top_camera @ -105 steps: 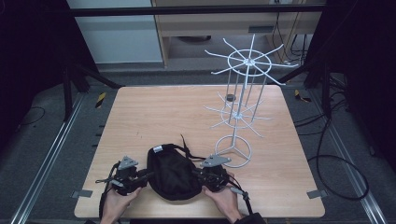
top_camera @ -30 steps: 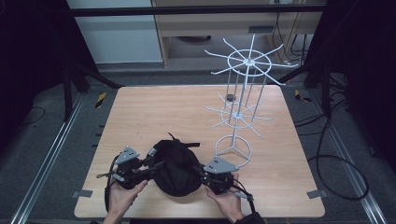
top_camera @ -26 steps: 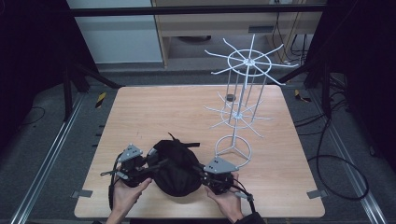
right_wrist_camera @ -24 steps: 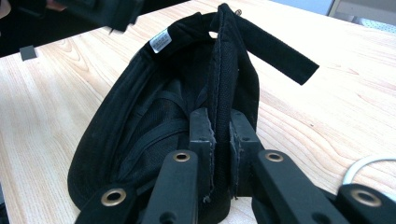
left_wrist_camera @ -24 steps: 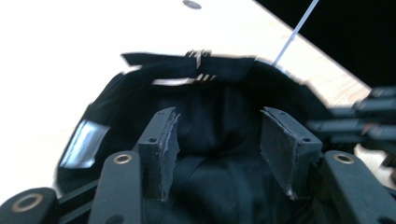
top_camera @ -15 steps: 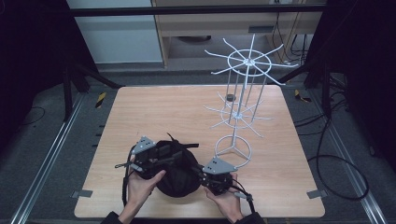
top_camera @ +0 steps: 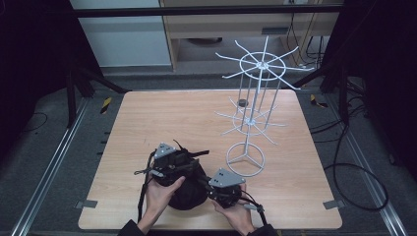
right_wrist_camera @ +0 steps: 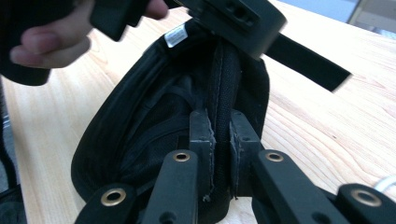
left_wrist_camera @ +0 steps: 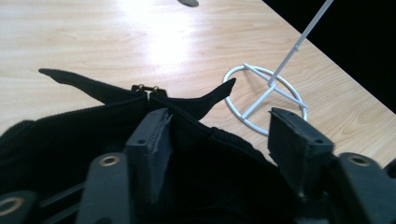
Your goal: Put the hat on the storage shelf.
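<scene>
A black cap (top_camera: 189, 191) lies upside down near the table's front edge, its adjusting strap (left_wrist_camera: 93, 86) and small brass buckle at the far side. My right gripper (top_camera: 205, 185) comes in from the cap's right and is shut on the padded rim (right_wrist_camera: 223, 88). The left gripper (top_camera: 189, 161) hovers over the cap's far edge by the strap. Its jaws stand apart (left_wrist_camera: 219, 126) above the black fabric with the pads not pressing on it, and they have just been closing a little. The left hand (right_wrist_camera: 46, 44) shows beyond the cap.
A white wire display rack (top_camera: 255, 93) with two tiers of spokes stands to the right on a ring base (top_camera: 245, 158), close to the cap (left_wrist_camera: 266, 100). A small dark disc (top_camera: 242, 103) lies behind the rack. Bare wooden tabletop (top_camera: 162, 118) stretches beyond.
The left gripper let go at the cap's left side and moved right and away, over the cap's far edge by the strap. The right gripper has stayed where it was, still clamped.
</scene>
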Available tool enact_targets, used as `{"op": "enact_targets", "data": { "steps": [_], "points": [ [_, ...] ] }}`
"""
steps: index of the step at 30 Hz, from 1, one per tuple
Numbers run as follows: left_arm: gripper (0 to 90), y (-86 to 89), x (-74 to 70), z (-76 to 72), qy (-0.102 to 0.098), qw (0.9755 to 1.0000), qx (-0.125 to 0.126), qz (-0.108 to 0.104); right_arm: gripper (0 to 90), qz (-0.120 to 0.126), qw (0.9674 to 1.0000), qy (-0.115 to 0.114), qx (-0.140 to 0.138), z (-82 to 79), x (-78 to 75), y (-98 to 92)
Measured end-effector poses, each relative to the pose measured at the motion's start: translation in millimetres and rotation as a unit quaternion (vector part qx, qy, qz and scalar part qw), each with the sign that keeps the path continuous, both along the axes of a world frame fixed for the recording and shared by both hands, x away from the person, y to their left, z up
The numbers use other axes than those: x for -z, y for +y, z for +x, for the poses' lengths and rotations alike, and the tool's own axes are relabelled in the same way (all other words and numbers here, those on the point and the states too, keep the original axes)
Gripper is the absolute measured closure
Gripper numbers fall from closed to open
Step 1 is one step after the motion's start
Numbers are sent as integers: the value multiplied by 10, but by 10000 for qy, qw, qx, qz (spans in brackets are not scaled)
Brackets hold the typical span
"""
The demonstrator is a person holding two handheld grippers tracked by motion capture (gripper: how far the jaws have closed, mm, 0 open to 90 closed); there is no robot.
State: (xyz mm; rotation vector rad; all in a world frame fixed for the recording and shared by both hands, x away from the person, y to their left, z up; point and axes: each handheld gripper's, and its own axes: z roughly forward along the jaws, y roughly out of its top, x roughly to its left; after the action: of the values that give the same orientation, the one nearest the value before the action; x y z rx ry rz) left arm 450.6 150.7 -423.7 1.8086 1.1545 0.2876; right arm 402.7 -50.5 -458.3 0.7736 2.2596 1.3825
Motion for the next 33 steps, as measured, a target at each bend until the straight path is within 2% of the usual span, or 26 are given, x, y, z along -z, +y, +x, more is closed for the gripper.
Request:
{"op": "enact_targets", "data": {
  "steps": [4, 11, 14, 18, 20, 24, 27, 28, 29, 32, 33],
  "points": [
    [529, -8, 17, -4, 22, 10000, -51, 69, 824, -59, 9999, 2, -149, -10, 11, 41],
    [668, 1, 44, -5, 108, 9999, -51, 67, 782, 43, 9997, 97, -221, 0, 19, 54],
    [708, -2, 49, -3, 151, 9999, -30, 75, 736, 116, 9994, 205, -234, 11, 19, 49],
    [735, 33, 23, -16, 128, 9999, -44, 26, 611, 308, 9983, 340, -360, 17, -10, 29],
    [754, 63, 4, -24, 96, 9999, -56, -7, 546, 410, 9978, 308, -431, -2, -38, -4],
    [761, 123, -59, -62, -30, 9999, -54, -104, 481, 661, 9960, 312, -521, -39, -90, -102],
    [765, 159, -136, -110, -211, 9997, -49, -113, 449, 891, 9940, 292, -560, -61, -133, -190],
    [765, 159, -136, -110, -211, 9997, -49, -113, 449, 891, 9940, 292, -560, -61, -133, -190],
    [766, 177, -178, -135, -283, 9995, -28, -140, 440, 1032, 9926, 233, -590, -74, -161, -236],
    [767, 189, -241, -180, -444, 9989, -22, -122, 422, 1202, 9903, 227, -663, -71, -188, -262],
    [768, 189, -241, -180, -444, 9989, -22, -122, 422, 1202, 9903, 227, -663, -71, -188, -262]
  ]
}}
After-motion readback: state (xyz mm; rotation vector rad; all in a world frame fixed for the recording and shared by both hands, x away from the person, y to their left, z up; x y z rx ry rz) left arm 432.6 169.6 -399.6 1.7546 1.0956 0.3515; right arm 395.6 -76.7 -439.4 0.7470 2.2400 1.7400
